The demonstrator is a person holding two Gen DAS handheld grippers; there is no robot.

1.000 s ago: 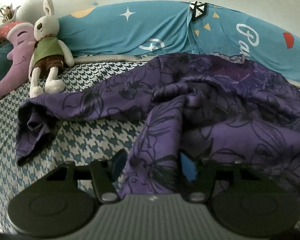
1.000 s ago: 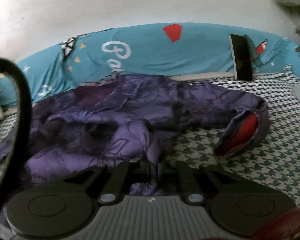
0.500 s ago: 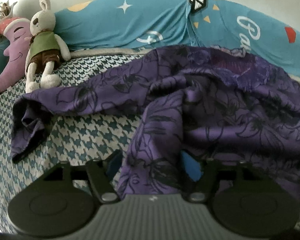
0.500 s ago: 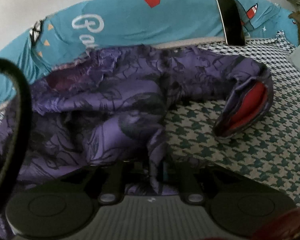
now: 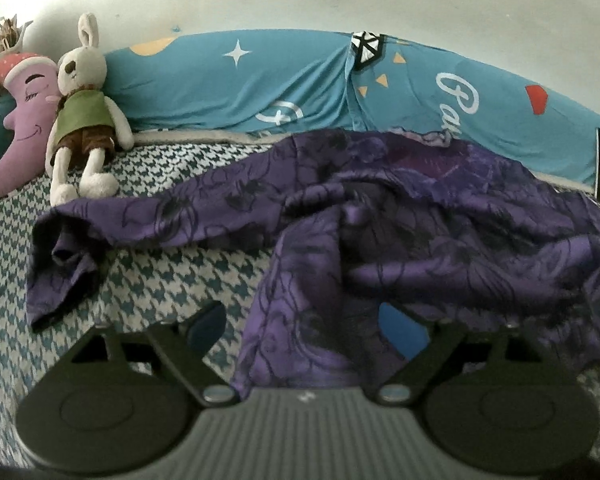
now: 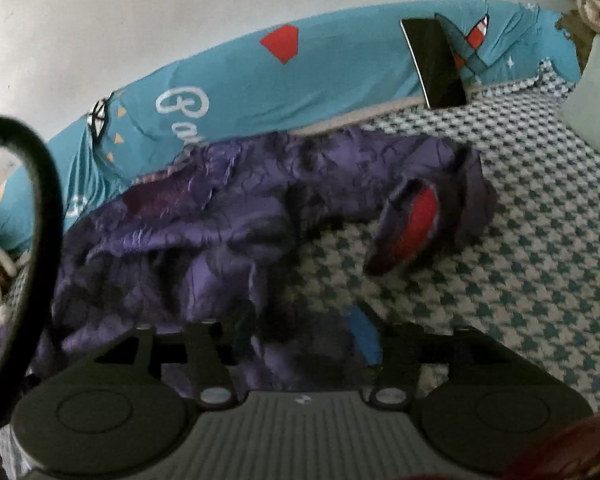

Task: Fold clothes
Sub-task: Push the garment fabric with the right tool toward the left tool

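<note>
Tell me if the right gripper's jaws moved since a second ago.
Yes. The right gripper has opened, its jaws now spread around the purple garment on the checked bedsheet.

white script "Pa…", rest cut off, on teal bedding (image 5: 456, 98) (image 6: 182, 108), no other legible txt

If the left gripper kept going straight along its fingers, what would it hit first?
Purple garment: its fabric already lies between the open left gripper fingers and bunches ahead. Beyond, probably the blue pillow, though depth is unclear.

Purple garment (image 6: 228, 232) blurred; covers right tool (image 6: 300, 336) fingertips.
</note>
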